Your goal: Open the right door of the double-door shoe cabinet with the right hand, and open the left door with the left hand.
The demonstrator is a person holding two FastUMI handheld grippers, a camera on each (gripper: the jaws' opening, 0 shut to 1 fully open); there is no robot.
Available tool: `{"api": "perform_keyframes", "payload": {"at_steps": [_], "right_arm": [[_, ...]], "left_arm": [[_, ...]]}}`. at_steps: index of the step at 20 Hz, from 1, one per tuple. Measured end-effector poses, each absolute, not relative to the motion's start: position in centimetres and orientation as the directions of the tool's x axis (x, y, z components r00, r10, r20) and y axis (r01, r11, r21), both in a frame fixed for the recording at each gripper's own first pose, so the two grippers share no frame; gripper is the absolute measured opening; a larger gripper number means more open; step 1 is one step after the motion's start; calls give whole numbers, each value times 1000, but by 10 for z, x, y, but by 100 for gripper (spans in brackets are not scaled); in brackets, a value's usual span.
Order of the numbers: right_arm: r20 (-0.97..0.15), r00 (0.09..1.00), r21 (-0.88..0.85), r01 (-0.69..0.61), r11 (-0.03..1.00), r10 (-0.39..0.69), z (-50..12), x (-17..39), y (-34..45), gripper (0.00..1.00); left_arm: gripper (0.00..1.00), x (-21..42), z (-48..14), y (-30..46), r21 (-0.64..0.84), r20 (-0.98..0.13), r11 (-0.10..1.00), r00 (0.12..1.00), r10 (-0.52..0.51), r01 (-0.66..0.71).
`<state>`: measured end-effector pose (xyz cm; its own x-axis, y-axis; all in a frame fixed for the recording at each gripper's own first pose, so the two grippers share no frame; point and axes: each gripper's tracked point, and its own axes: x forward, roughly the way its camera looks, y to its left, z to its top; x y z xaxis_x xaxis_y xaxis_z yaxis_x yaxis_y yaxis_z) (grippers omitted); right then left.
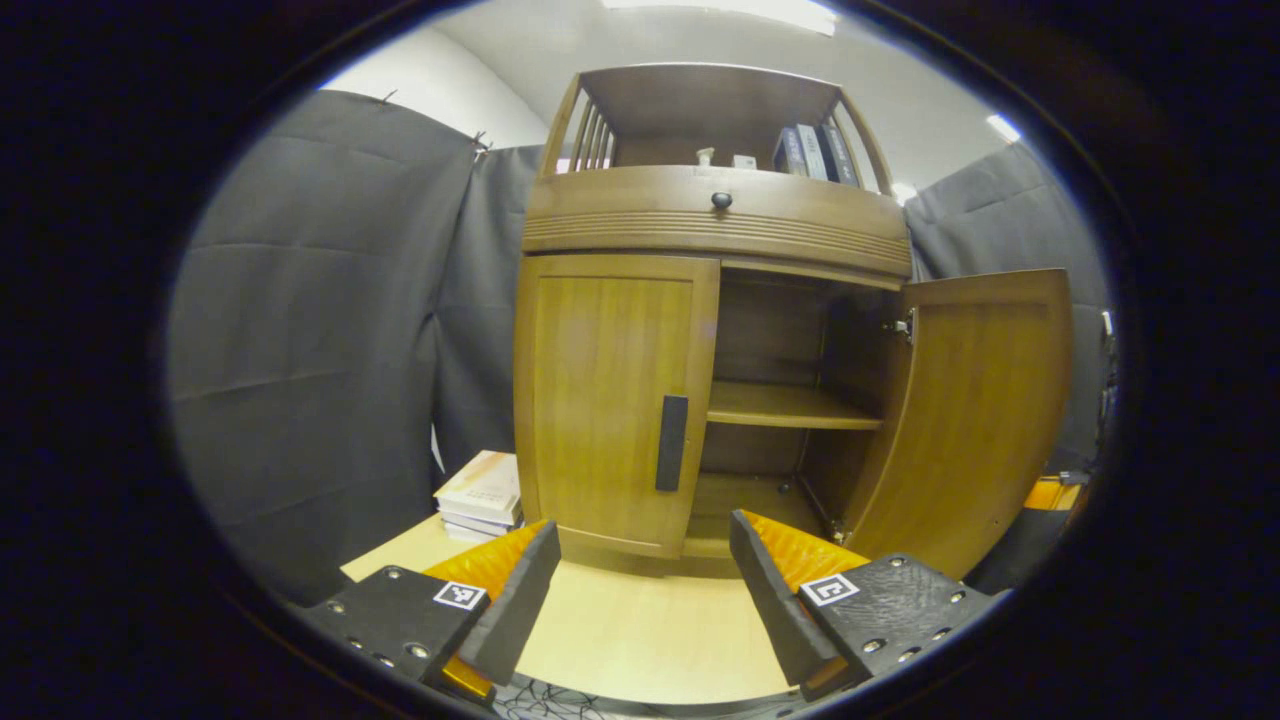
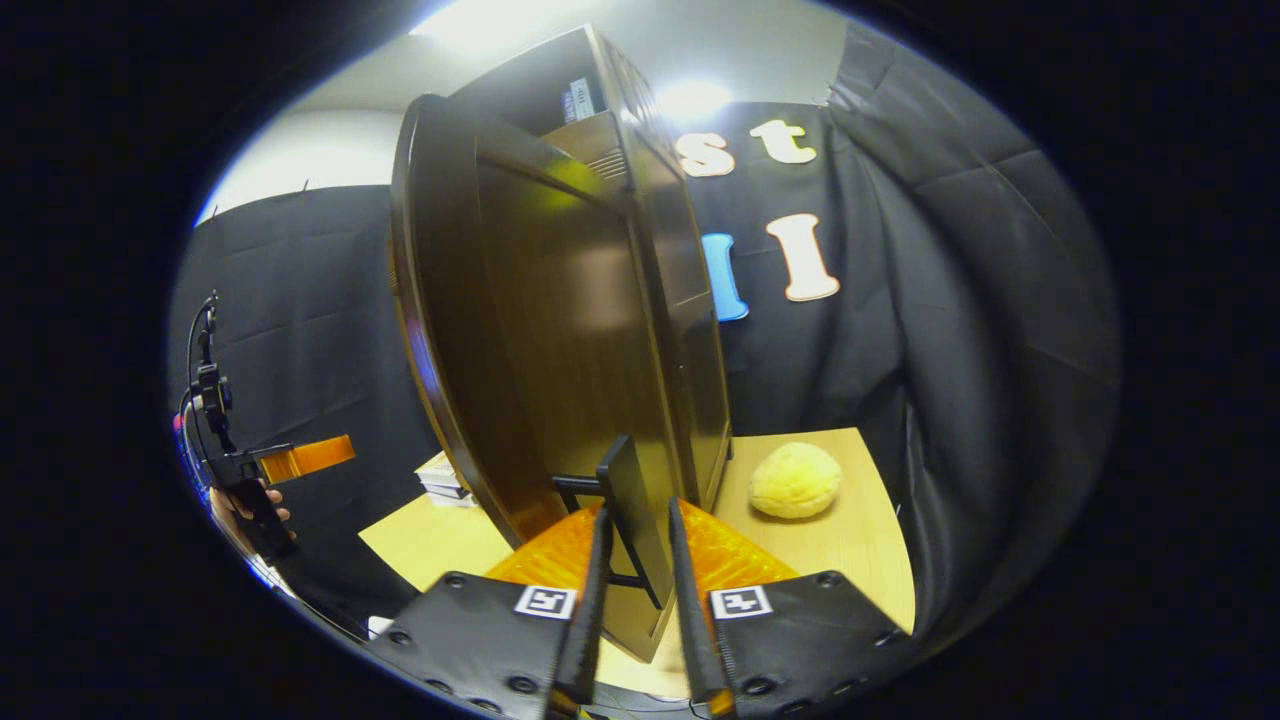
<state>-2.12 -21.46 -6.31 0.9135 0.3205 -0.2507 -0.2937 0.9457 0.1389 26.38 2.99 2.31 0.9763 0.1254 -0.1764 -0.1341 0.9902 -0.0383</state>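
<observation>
A wooden double-door shoe cabinet [image 1: 715, 235] stands on the table. In the left gripper view its left door [image 1: 605, 400] is closed, with a dark vertical handle [image 1: 671, 443]. The right door [image 1: 975, 415] is swung wide open, showing a bare inner shelf [image 1: 785, 405]. My left gripper [image 1: 645, 580] stands open a short way in front of the closed door, touching nothing. In the right gripper view my right gripper [image 2: 637, 560] is shut on the right door's dark handle [image 2: 632, 515], with the right door [image 2: 540, 330] close in front. The left gripper [image 2: 240, 460], held by a hand, shows far left.
A stack of books [image 1: 482, 495] lies on the light wooden table [image 1: 640, 630] left of the cabinet. A round yellow bun-like object [image 2: 795, 480] rests on the table right of the cabinet. Books [image 1: 812, 152] stand on the top shelf above a drawer knob [image 1: 721, 200]. Black cloth walls surround.
</observation>
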Motion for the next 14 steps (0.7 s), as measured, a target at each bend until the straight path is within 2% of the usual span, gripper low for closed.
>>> {"api": "perform_keyframes", "payload": {"at_steps": [1,5,10,14], "right_arm": [[-254,922,139,-264,954,292,-61,-28,-222,43],[-242,958,123,-129,984,156,-53,-49,-238,92],[-210,978,102,38,994,-16,-43,-81,-245,92],[-188,976,112,135,985,-112,-33,-103,-242,92]], "left_arm": [[100,273,24,31,-36,-172,993,979,109,-116],[100,319,30,38,-10,-144,999,988,45,-47],[100,376,35,43,28,-104,999,995,-14,17],[100,419,34,37,35,-76,997,995,-59,62]]}}
